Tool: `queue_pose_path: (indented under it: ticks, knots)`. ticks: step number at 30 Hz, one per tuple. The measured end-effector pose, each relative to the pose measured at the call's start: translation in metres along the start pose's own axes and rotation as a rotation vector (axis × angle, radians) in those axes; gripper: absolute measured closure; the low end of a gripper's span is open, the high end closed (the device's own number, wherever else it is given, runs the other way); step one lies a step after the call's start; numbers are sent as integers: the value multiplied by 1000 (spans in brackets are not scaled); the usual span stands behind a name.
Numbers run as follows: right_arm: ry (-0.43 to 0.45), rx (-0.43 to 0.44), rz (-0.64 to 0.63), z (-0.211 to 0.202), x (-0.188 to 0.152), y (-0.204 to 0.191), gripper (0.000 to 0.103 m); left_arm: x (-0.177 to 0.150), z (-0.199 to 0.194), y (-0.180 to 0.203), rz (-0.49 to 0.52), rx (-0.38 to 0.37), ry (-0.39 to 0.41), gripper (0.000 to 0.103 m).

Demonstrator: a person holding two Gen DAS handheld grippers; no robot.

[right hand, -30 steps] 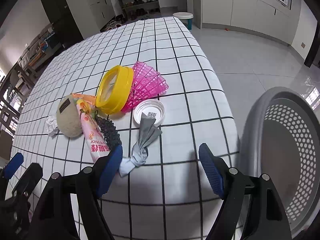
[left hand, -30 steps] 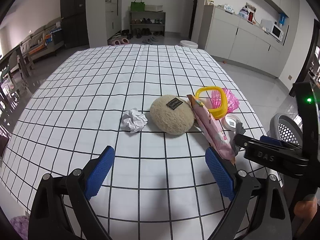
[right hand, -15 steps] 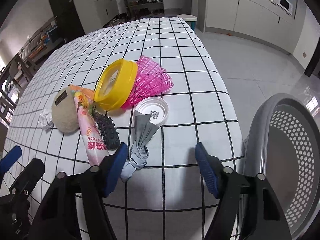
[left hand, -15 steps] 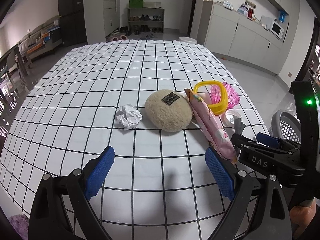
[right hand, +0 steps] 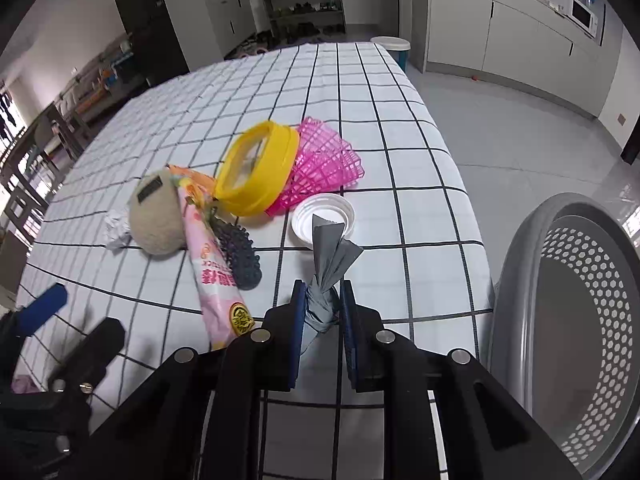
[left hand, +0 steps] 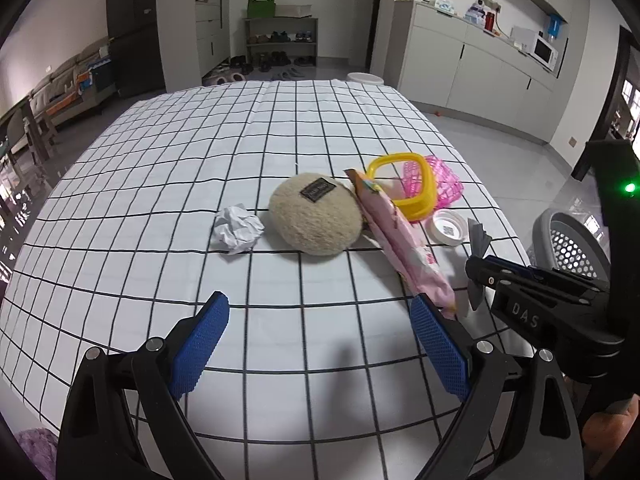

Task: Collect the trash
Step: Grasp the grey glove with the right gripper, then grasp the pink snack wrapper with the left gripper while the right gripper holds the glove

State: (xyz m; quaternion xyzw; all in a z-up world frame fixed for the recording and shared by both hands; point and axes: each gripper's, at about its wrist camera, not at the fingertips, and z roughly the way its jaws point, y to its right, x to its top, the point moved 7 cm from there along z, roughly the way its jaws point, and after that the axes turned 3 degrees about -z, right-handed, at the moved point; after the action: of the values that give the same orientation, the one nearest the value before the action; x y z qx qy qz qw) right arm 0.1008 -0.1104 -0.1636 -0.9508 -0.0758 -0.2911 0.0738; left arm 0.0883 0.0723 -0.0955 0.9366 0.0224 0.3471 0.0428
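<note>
Two blue pads of the left gripper [left hand: 320, 344] stand wide apart at the bottom of the left wrist view, with nothing between them, above the checked tablecloth [left hand: 160, 200]. Mid-frame lies a crumpled paper ball [left hand: 239, 229]; just right of it sits a beige pouch [left hand: 314, 220], and a pink wrapper [left hand: 404, 240] leans against the pouch's right side. Behind the wrapper are a yellow lid [left hand: 412, 184] and a pink mesh basket [left hand: 440, 182], with a white cap [left hand: 450, 227] just below them. At the right edge the right gripper [left hand: 478, 276] is clamped on a grey wrapper [left hand: 478, 236], and a grey bin [left hand: 568, 240] shows beyond the table's edge. In the right wrist view the right gripper [right hand: 322, 312] sits bottom centre, its pads pressed onto the twisted lower end of the grey wrapper [right hand: 332, 256], whose upper end overlaps the white cap [right hand: 323, 220]. Left of it the pink wrapper [right hand: 212, 264] runs diagonally, with a black spiky piece [right hand: 238, 252] touching its right side. The pouch [right hand: 156, 216] and the paper ball [right hand: 116, 228] lie further left, the yellow lid [right hand: 258, 168] and the mesh basket [right hand: 324, 160] above centre. The bin [right hand: 568, 320] fills the lower right, off the table. One blue pad of the left gripper [right hand: 42, 310] shows at the lower left.
</note>
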Motion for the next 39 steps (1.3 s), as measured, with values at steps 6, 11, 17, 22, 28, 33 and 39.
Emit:
queue_pose_path:
  ticks: [6,11,17,22,28,33,39]
  knots:
    - [17,30,48,-16,-5,16,86,-2,-1,16,17,-18,-1,13]
    - [28,35,96,-30,-10,35,86,1,3,35,26,-45,-6,13]
    - [42,38,141,-45,-15,57,86,7,19,49,23,-30,-18,13]
    - [42,43,162,-50,-16,68,86,11,39,56,24,-2,-35,13]
    - [52,51,168,-56,-16,71,86,21,54,64,26,19,-33,21]
    - [44,50,169,-55,-17,73,86,16,59,68,43,19,-47,45]
    - [44,48,167,-54,-17,73,86,10,58,68,47,-2,-58,79]
